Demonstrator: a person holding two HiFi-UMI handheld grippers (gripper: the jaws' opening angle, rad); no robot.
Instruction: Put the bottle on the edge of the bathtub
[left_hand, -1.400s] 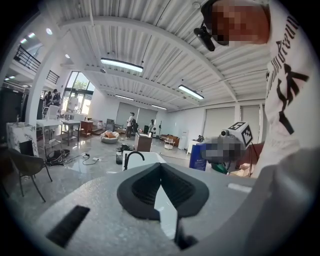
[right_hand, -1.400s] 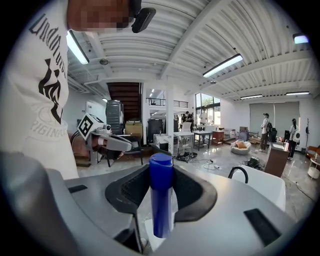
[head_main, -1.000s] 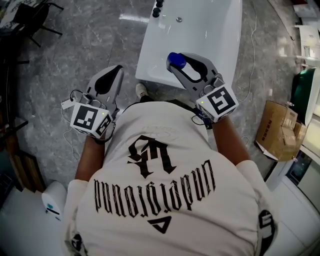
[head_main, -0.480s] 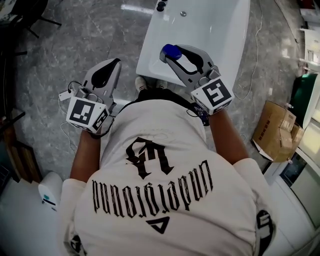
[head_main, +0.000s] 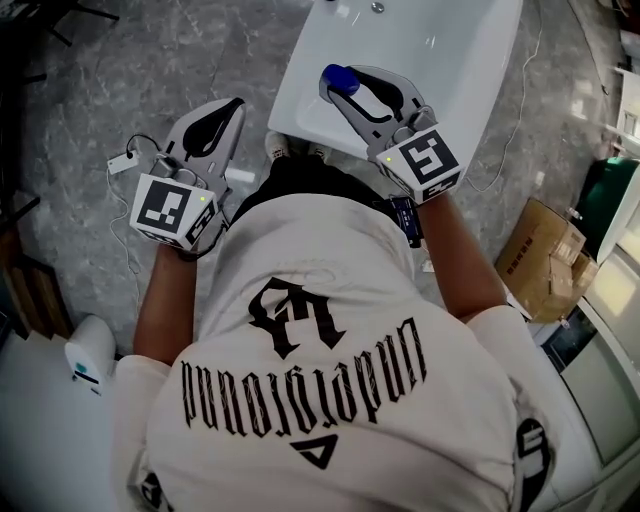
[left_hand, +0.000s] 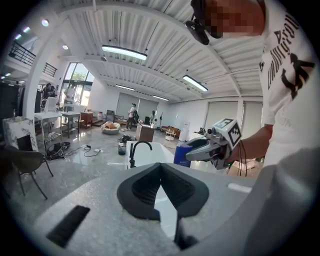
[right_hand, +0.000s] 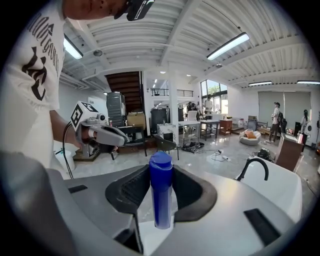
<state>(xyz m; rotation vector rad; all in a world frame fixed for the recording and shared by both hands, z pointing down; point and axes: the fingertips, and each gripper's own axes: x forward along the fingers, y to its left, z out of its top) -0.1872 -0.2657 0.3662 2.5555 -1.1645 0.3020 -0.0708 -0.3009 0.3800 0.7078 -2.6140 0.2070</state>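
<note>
A blue bottle (head_main: 340, 77) stands upright between the jaws of my right gripper (head_main: 348, 85), which is shut on it. In the right gripper view the bottle (right_hand: 161, 192) fills the middle of the black pads (right_hand: 130, 192). It hangs over the near end of the white bathtub (head_main: 300, 118), above the rim. My left gripper (head_main: 231, 104) is shut, holds nothing, and hovers over the grey floor left of the tub. The left gripper view shows the tub (left_hand: 146, 154) with its black faucet (left_hand: 136, 149) ahead, and the bottle (left_hand: 181, 155) to the right.
A cardboard box (head_main: 545, 255) lies on the floor right of the tub, with a green object (head_main: 606, 188) beyond it. A white cable (head_main: 510, 150) runs along the tub's right side. A small white plug (head_main: 122, 161) and a white device (head_main: 85, 362) lie at the left.
Both grippers have moved forward towards the tub. The bottle has gone from the tub's near rim to further over its near end. The grip has not changed.
</note>
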